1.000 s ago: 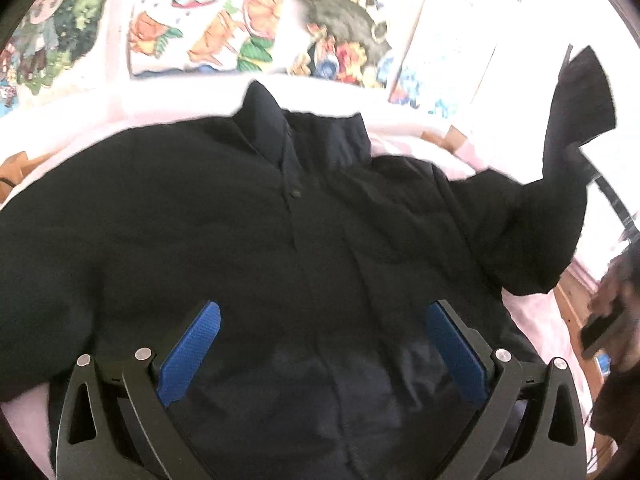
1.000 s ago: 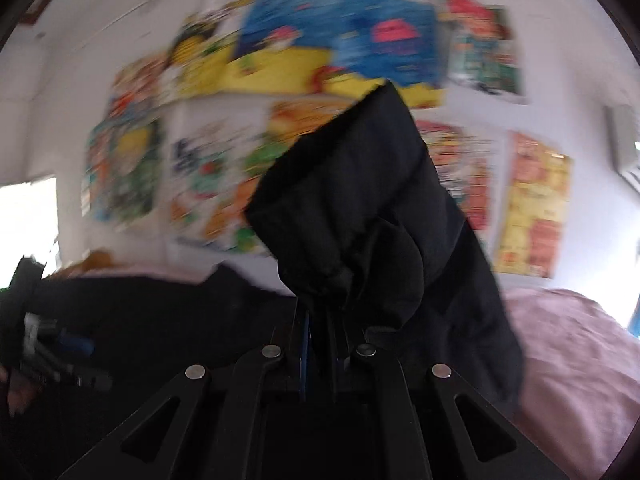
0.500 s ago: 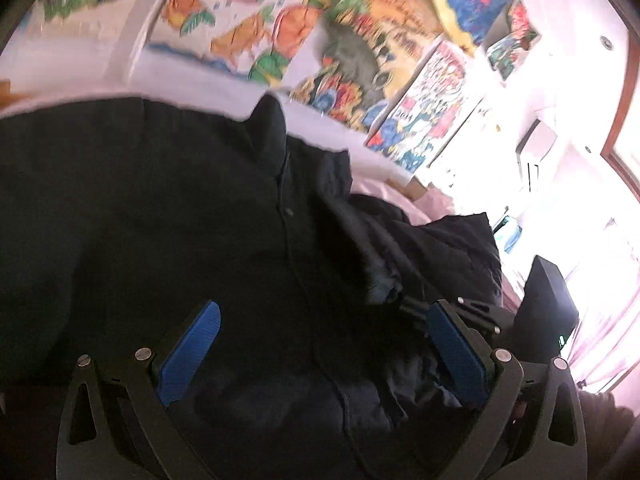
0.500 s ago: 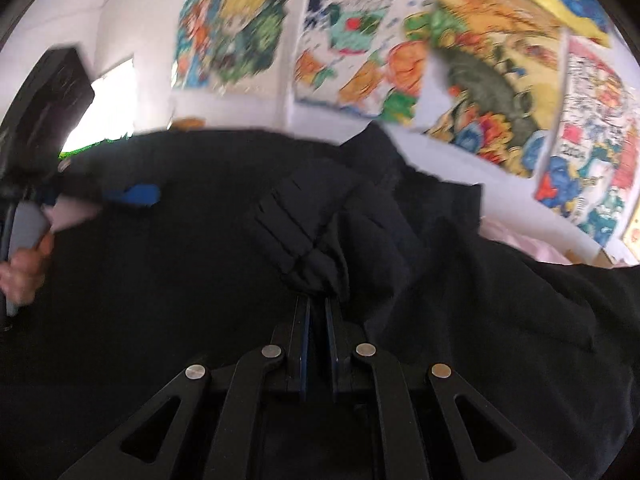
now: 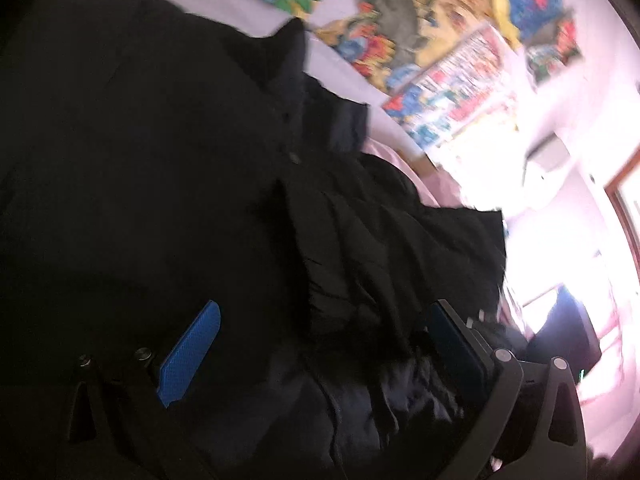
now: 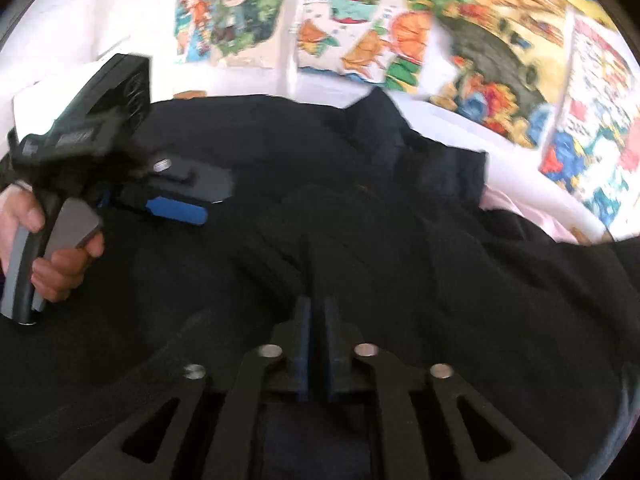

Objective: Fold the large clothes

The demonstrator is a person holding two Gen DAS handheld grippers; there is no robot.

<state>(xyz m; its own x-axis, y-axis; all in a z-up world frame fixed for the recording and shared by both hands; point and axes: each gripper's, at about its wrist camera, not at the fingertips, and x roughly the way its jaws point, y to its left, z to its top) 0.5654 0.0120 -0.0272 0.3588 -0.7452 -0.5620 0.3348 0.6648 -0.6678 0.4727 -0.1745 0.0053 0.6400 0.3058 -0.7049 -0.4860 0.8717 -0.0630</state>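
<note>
A large black jacket (image 5: 160, 160) lies spread front-up on the bed, collar (image 5: 288, 60) toward the wall. Its sleeve (image 5: 380, 248) is folded in over the chest. In the right wrist view the sleeve's cuff (image 6: 296, 236) rests on the jacket (image 6: 460, 280) just ahead of my right gripper (image 6: 316, 312). Its jaws are opening, with a narrow gap between the pads, and the pads no longer pinch the cloth. My left gripper (image 5: 320, 356) hovers wide open over the jacket's lower front with nothing held. It also shows at the left in the right wrist view (image 6: 200, 200), held by a hand (image 6: 60, 268).
Pink bedsheet (image 5: 400, 160) shows past the jacket's shoulder, also in the right wrist view (image 6: 504, 204). Bright posters (image 6: 360, 20) cover the white wall behind the bed. An air conditioner (image 5: 548, 156) and a window frame (image 5: 628, 200) are at the far right.
The right gripper carried the raised sleeve down and across onto the jacket's chest, then its jaws began to part. The left gripper, still open, dropped lower and rolled over the jacket.
</note>
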